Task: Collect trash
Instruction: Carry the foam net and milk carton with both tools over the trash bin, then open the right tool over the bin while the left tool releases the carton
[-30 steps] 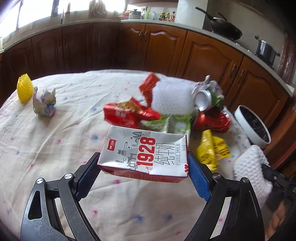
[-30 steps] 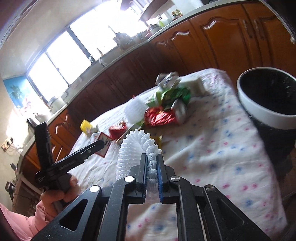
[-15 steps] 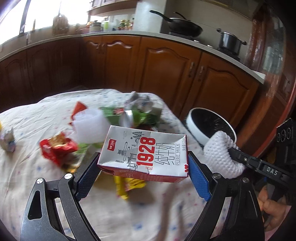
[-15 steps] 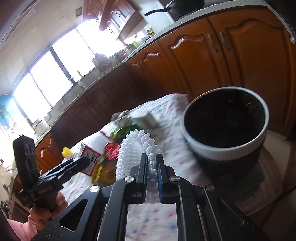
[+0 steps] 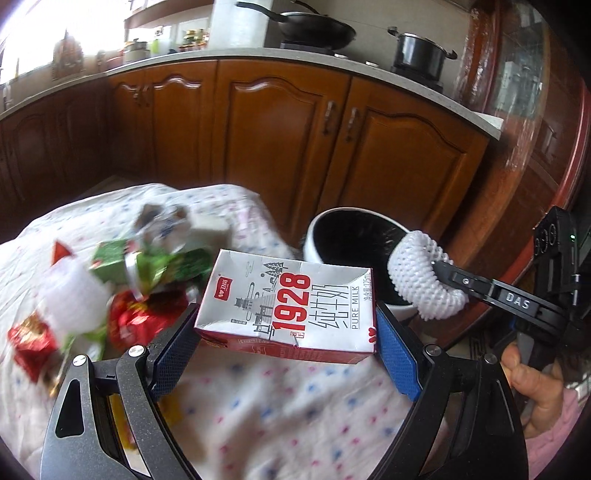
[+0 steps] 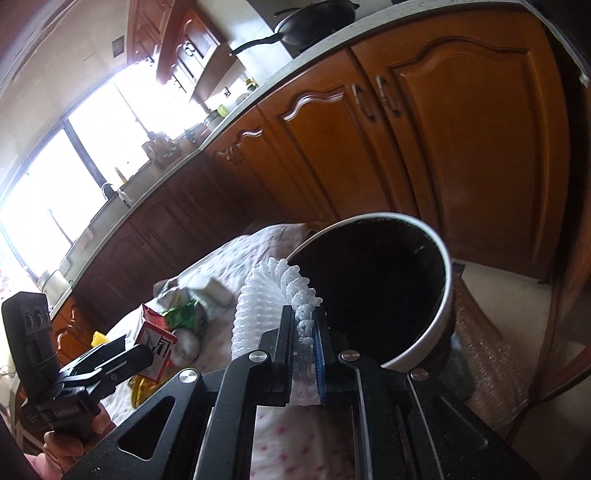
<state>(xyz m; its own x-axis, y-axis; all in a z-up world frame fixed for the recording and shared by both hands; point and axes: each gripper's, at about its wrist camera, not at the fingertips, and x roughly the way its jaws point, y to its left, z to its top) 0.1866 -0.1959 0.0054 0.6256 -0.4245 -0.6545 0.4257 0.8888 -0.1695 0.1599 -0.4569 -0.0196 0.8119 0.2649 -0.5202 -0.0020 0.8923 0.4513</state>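
Holding a milk carton (image 5: 291, 306) lengthwise, the left claw (image 5: 286, 332) has its two blue pads spread wide and pressed against the carton's short ends. The carton is white and red, printed with "1928" and "PURE MILK", and hangs above a counter (image 5: 258, 413) covered by a white cloth with small pink and blue spots.

To the left on that counter lies a blurred heap of trash (image 5: 140, 280): green and red wrappers, a crumpled silvery piece and something white.

Past the counter's far edge stands a trash bin (image 5: 314, 236) with a white rim and a black inside, in front of brown wooden cabinets (image 5: 280, 129).

The right claw (image 6: 306, 325) is pressed nearly together, pinching a white foam net sleeve (image 6: 266, 291). In the right wrist view the sleeve curls up from between the pads, just in front of the bin's open mouth (image 6: 447, 291). In the left wrist view the same sleeve (image 5: 421, 277) sits beside the bin's rim on the right, held by the black claw marked "DAS", with a person's hand (image 5: 535, 384) and pink sleeve below.

On the worktop above the cabinets sit a black wok (image 5: 314, 31) and a steel pot (image 5: 419, 50).
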